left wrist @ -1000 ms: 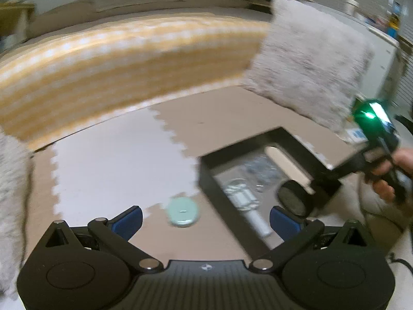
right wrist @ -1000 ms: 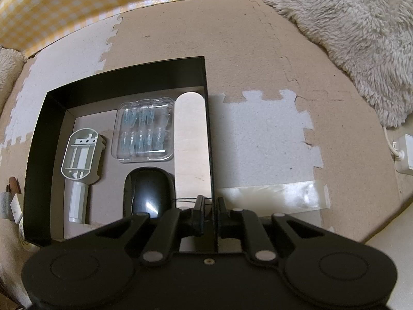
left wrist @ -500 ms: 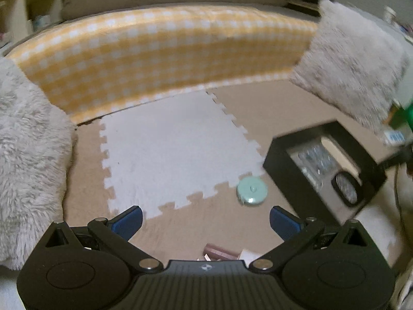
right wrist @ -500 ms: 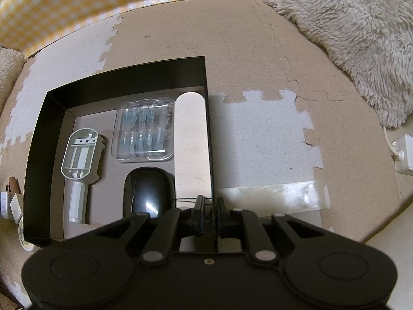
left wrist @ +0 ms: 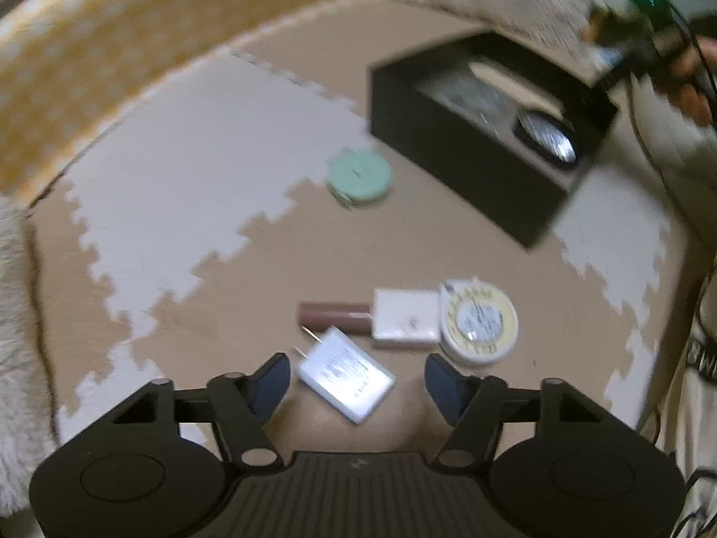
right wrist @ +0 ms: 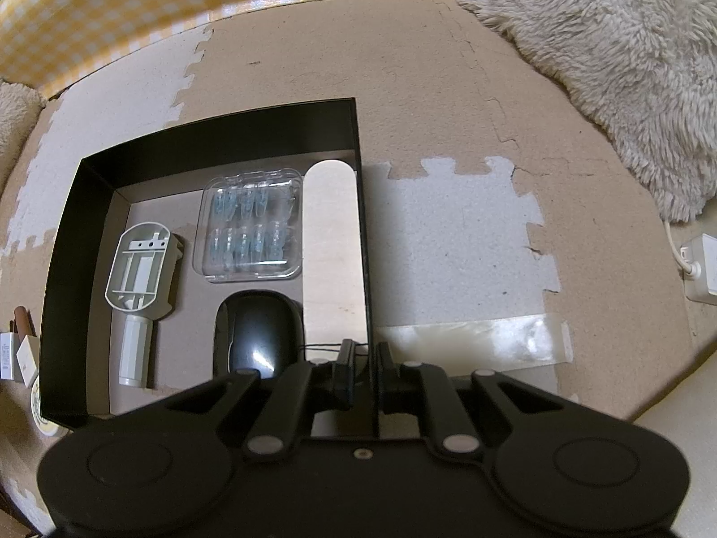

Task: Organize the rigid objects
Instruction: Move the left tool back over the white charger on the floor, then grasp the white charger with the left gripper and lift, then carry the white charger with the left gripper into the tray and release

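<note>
Tan-and-grey foam puzzle mat, yellow checked bedding behind. Left gripper spread over white charger; mint disc farther. Right gripper pinches black box wall; mouse inside.

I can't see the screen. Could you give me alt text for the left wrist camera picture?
The open left hand-held gripper hangs over a white plug adapter on a foam floor mat. Just beyond lie a brown tube, a white block and a round tin; farther off are a mint green disc and an open black box. The picture is motion-blurred.
</note>
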